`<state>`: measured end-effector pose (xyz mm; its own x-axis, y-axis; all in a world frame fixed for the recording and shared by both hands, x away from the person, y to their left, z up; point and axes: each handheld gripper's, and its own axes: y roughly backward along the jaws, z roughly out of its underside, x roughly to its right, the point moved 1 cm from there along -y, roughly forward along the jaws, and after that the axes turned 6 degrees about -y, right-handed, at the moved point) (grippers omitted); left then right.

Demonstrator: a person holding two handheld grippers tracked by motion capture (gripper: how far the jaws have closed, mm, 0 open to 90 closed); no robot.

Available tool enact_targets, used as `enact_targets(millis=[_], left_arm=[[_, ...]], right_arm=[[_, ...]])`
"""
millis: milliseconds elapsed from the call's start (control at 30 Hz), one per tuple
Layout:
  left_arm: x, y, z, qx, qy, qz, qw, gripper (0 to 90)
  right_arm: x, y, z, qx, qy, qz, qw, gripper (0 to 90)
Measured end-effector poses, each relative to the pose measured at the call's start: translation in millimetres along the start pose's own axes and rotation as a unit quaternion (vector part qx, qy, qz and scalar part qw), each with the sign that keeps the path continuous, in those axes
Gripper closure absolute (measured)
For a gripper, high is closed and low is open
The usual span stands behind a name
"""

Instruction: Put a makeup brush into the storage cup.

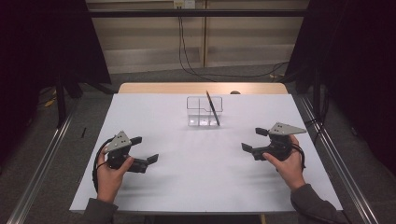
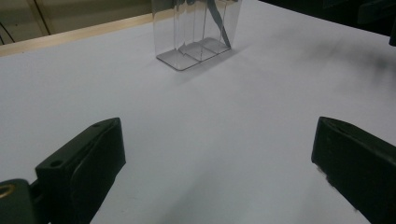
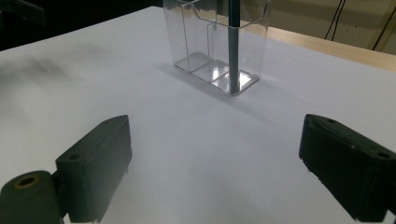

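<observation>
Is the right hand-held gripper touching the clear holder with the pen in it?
Apart. The high view shows bare table between the right hand-held gripper and the clear holder, where the pen stands.

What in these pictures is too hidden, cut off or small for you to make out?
- The dark stick in the clear holder: a pen or a pencil, too small in the high view; its top is cut off by the upper edge in both gripper views.
- A small dark thing at the table's far edge: too small to name.
- The holder's top: cropped in both gripper views.
</observation>
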<state>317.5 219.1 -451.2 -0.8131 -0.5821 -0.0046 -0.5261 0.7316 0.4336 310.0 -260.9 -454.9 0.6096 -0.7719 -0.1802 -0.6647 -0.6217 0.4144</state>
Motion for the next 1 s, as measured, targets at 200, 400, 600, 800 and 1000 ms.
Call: enact_targets(millis=[200, 400, 600, 800, 1000], left_arm=[[-0.2, -0.3, 0.1, 0.000, -0.002, 0.001, 1.0000, 2.5], [-0.3, 0.4, -0.1, 0.001, -0.002, 0.001, 1.0000, 2.5], [0.2, 0.3, -0.1, 0.000, -0.001, 0.001, 1.0000, 2.5], [-0.2, 1.0, -0.4, -0.002, -0.003, -0.004, 1.0000, 2.5], [-0.2, 0.8, -0.4, -0.002, -0.003, -0.003, 1.0000, 2.5]], right_arm=[[1.1, 3.4, 2.5, -0.003, -0.002, -0.002, 1.0000, 8.8], [1.6, 6.1, 5.3, -0.005, 0.000, 0.000, 1.0000, 8.7], [1.7, 9.2, 9.7, -0.006, -0.002, 0.001, 1.0000, 8.5], [3.3, 13.5, 13.2, -0.009, -0.003, 0.004, 1.0000, 8.2], [5.0, 17.9, 14.4, -0.008, -0.001, 0.008, 0.9999, 7.9]])
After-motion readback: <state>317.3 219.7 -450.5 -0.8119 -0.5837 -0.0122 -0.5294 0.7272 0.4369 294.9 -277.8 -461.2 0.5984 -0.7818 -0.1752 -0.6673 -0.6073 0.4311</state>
